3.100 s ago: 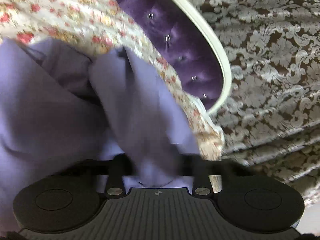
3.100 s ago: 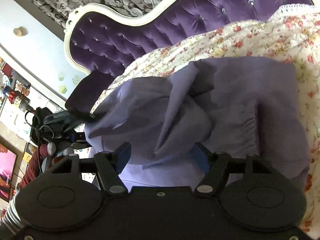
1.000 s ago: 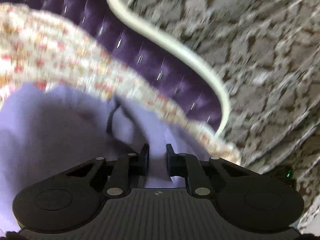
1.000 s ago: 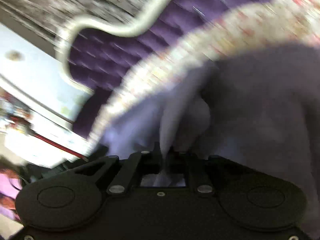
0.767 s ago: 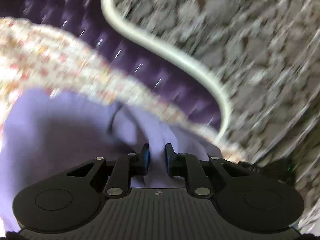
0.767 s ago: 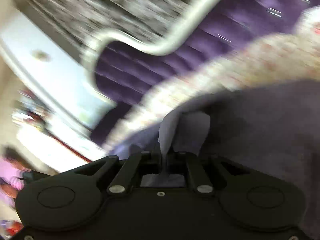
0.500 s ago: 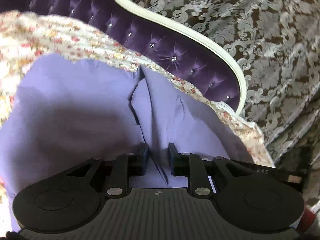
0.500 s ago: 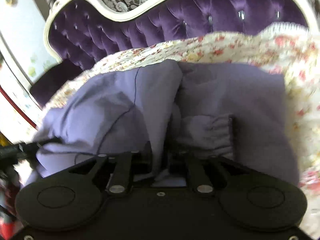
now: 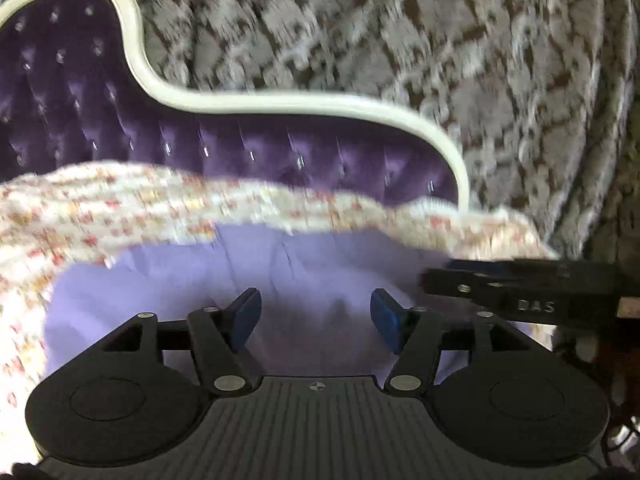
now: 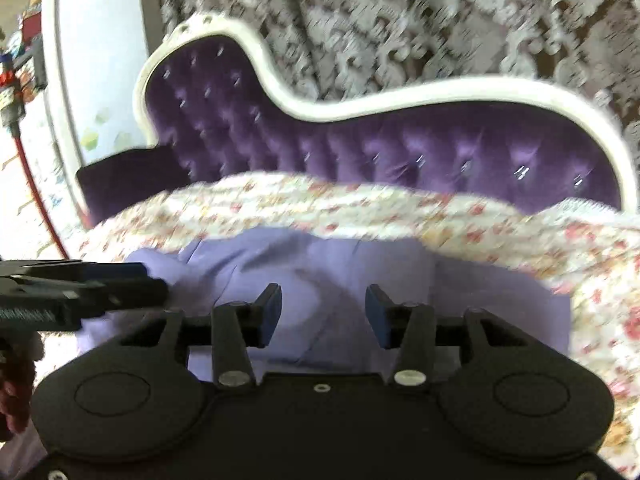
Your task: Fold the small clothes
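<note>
Two grippers hang over the same lilac garment, and both have just let go of it.

From the left wrist view, the left gripper (image 9: 316,314) has its blue-padded jaws standing apart; they have just been opening, and nothing is pinched between them. The lilac garment (image 9: 180,280) lies below and beyond them, spread on the floral cover (image 9: 100,208) of a purple tufted sofa (image 9: 240,140). The right gripper (image 9: 520,292) pokes in from the right edge, just beside the cloth's far side. I'd say the cloth has been laid down there on purpose, flat on the seat where it can be smoothed and folded.

From the right wrist view, the right gripper's jaws are likewise parted and have just been opening, with only loose fabric lying under the gap, not clamped. The garment (image 10: 360,264) shows a raised crease running across it, with the floral cover (image 10: 560,248) around it. The left gripper (image 10: 80,288) reaches in from the left edge at the cloth's other end. Working at opposite ends, the two look set for a next fold; the picture is blurred, so how neat the lay is I cannot tell.
</note>
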Available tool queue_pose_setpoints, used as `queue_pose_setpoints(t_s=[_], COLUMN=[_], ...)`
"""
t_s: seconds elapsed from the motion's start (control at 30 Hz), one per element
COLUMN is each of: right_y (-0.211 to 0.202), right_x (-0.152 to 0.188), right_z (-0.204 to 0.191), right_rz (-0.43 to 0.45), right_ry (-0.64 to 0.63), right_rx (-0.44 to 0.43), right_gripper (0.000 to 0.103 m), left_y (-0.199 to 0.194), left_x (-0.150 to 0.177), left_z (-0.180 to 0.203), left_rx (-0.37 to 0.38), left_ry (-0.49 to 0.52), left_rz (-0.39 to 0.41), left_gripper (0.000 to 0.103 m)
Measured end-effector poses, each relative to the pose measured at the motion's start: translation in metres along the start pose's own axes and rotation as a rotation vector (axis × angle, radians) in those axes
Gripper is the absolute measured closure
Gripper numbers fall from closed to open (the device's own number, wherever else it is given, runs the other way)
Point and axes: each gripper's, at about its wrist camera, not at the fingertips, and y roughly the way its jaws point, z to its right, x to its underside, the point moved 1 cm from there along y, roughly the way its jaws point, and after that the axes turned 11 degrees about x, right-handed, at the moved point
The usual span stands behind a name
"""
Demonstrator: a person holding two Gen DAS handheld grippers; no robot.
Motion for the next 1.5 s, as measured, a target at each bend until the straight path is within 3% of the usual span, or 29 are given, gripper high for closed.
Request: queue_pose_setpoints(t_s=[0.17,0.37,0.67,1.07,1.17,1.2,1.3,1.4,1.5], right_y=[0.022,0.017,0.011,0.010,0.008,0.007,-0.004,-0.031,-0.062], right_x=[0.040,0.051,0.075,0.081,0.080,0.079,0.073,0.066,0.061], right_z=[-0.010,-0.011,0.003,0.002,0.001,-0.001,-0.008,-0.010,-0.010], right_rz=[-0.152,-0.109,-0.008,0.050,0.051,0.048,0.043,0.084,0.108], right_ry=[-0.062,-0.026,0.085,0.103,0.093,0.078,0.004,-0.006,-0.013], right_rx=[0.031,0.050,0.009,0.016,0.007,-0.015,-0.014,-0.040,-0.028], right_gripper=[0.048,0.048,0.046,0.044,0.038,0.027,0.017,0.008,0.006], left_y=[0.018,0.022,0.026,0.026,0.021,0.016,-0.007,-0.035,-0.062], left_x=[0.039,0.054,0.059,0.060,0.060,0.059,0.058,0.060,0.063], left_z=[-0.003,0.013,0.021,0.022,0.023,0.023,0.026,0.036,0.045], left_rx=[-0.048,-0.127,-0.182,-0.209,-0.194,-0.191,-0.194,-0.248,-0.302], left_ry=[-0.015,0.094,0.100,0.107,0.105,0.099,0.072,0.103,0.151], left_rz=[-0.127,-0.103,-0.082,-0.076,-0.071,-0.065,-0.036,-0.007,-0.015], left_gripper=[0.039,0.033,0.028,0.017,0.017,0.017,0.017,0.017,0.017])
